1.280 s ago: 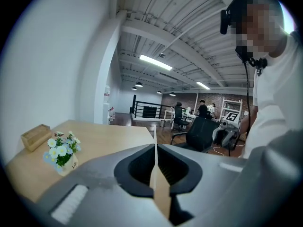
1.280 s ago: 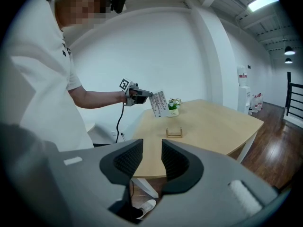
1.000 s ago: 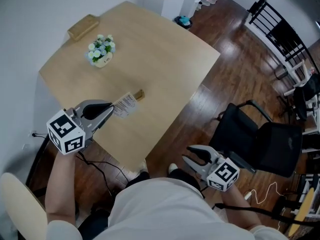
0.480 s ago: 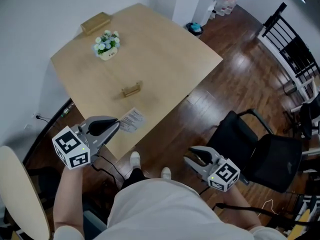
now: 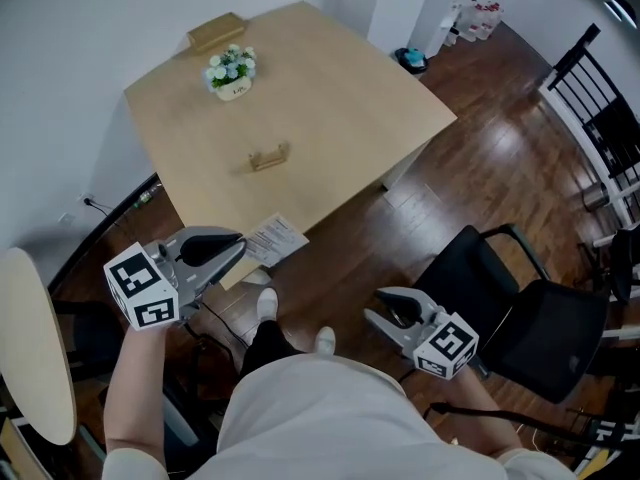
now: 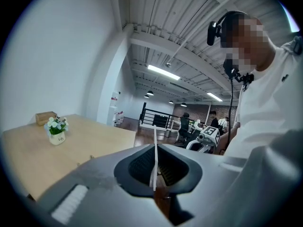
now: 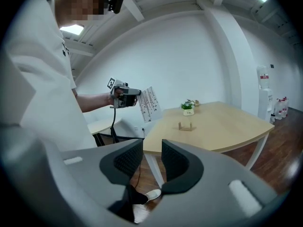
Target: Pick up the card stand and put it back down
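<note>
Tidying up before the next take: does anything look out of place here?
The card is out of its stand: the left claw pinches it by the table's near edge, while the wooden stand sits empty mid-table. Nothing looks spilled or damaged.

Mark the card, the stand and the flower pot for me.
card [image 5: 279, 238]: head view, middle of its printed face.
stand [image 5: 269, 157]: head view, centre of the wooden bar.
flower pot [image 5: 232, 71]: head view, on the blooms.

Print on the card illegibly small; round table cropped at left edge.
</note>
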A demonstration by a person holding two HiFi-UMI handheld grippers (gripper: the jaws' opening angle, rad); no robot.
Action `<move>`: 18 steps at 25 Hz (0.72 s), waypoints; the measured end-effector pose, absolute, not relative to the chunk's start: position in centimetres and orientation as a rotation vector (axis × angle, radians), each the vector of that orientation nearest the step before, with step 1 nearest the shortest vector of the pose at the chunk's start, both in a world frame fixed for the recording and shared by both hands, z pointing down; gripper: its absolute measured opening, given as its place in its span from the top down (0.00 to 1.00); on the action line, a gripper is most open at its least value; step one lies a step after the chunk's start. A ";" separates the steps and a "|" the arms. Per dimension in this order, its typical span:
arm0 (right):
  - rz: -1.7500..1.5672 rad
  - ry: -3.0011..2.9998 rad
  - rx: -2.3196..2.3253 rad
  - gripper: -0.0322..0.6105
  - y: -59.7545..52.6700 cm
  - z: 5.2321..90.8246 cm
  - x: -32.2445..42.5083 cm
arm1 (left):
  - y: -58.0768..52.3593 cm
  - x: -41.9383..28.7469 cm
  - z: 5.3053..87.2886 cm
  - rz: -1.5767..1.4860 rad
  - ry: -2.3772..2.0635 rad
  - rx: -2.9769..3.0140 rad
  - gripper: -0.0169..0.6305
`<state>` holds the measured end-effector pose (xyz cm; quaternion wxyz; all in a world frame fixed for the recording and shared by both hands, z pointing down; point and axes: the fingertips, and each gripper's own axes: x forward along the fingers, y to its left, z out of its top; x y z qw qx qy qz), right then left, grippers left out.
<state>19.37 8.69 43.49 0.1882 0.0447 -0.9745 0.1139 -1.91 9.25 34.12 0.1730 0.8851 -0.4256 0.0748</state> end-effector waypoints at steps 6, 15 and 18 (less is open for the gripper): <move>0.327 -2.736 0.111 0.75 9.1 44.3 21.4 | 9.7 -0.9 34.4 0.159 -1.246 2.479 0.95; 0.344 -2.746 0.187 0.75 7.7 44.0 21.2 | 6.2 -3.8 33.9 0.233 -1.236 2.515 0.95; 0.349 -2.747 0.224 0.75 7.0 43.7 20.7 | 4.4 -5.6 33.5 0.282 -1.220 2.539 0.95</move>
